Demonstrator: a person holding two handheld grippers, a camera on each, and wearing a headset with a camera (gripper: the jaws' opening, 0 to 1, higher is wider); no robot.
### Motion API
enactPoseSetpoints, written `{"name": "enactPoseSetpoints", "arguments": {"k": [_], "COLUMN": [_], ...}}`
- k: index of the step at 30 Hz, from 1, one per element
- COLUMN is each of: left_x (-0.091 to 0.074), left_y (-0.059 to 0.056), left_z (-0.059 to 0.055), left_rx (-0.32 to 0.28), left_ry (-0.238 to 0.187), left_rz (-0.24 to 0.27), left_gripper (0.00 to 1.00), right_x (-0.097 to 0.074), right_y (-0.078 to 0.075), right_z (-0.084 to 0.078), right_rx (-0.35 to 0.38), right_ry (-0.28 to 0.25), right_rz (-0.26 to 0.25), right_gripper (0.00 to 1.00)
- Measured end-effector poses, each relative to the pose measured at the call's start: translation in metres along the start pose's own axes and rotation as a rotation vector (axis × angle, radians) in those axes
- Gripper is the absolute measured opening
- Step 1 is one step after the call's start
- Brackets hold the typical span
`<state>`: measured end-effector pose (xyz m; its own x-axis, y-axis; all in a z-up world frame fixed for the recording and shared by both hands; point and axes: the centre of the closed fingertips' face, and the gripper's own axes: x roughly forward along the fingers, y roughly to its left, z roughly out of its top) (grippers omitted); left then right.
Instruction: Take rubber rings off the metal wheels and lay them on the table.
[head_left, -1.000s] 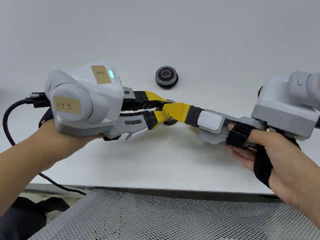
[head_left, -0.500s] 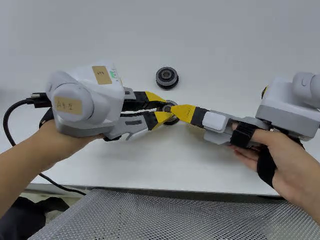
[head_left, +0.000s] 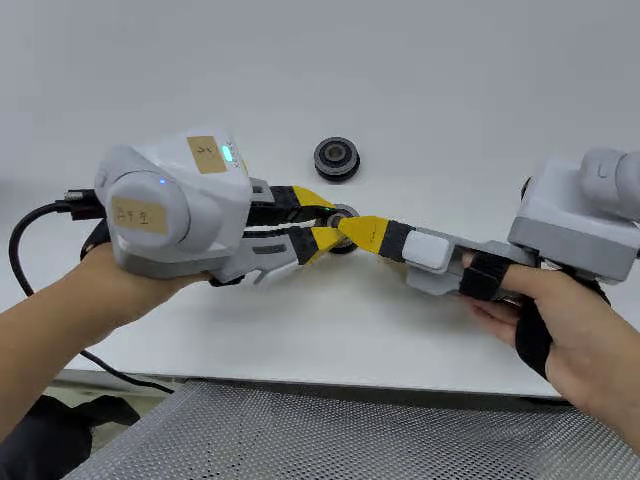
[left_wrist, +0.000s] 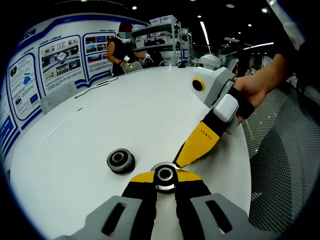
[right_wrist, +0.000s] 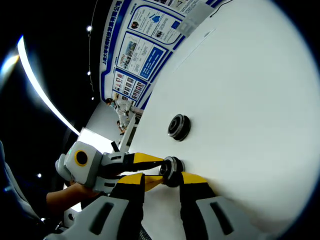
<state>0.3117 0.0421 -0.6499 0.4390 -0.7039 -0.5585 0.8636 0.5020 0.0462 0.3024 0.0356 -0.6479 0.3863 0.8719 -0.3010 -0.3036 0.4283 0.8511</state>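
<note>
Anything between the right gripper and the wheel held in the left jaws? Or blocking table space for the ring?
Nothing visible. The right gripper has its tips right at the wheel clamped in the left gripper. The second wheel sits apart, farther back on the table, with bare surface around it.

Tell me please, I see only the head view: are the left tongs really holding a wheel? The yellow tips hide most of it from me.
Observer: Yes. In the left gripper view the tongs of the left gripper are closed on a metal wheel, one yellow tip on each side, with its hub facing the camera.
Operator: And the right tongs, are they closed on it too?
Observer: No. In the right gripper view the tongs of the right gripper stand apart, and the wheel sits at the mouth of the gap between their tips.
</note>
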Motion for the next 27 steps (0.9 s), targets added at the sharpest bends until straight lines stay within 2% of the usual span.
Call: {"name": "enactPoseSetpoints", "arguments": {"k": [8, 13, 19, 27], "left_x": [0.0001, 0.0000, -0.0002, -0.0004], "left_y": [0.0000, 0.0002, 0.0003, 0.0005], "left_z": [-0.0001, -0.0002, -0.0004, -0.0005], "left_rx": [0.000, 0.000, 0.002, -0.002], "left_ry": [0.001, 0.002, 0.002, 0.001], "left_rz": [0.001, 0.000, 0.001, 0.002], "left_gripper": [0.13, 0.13, 0.13, 0.13], "right_x": [0.0022, 0.0032, 0.0001, -0.0034], "right_y": [0.0019, 0.0036, 0.0056, 0.0042], "right_z": [0.0005, 0.0017, -0.0012, 0.0001], "right_rx": [0.004, -0.021, -0.019, 0.016], "right_ry": [-0.004, 0.002, 0.023, 0.001], "right_rz": [-0.002, -0.004, 0.013, 0.031], "right_gripper": [0.36, 0.39, 0.34, 0.31]}}
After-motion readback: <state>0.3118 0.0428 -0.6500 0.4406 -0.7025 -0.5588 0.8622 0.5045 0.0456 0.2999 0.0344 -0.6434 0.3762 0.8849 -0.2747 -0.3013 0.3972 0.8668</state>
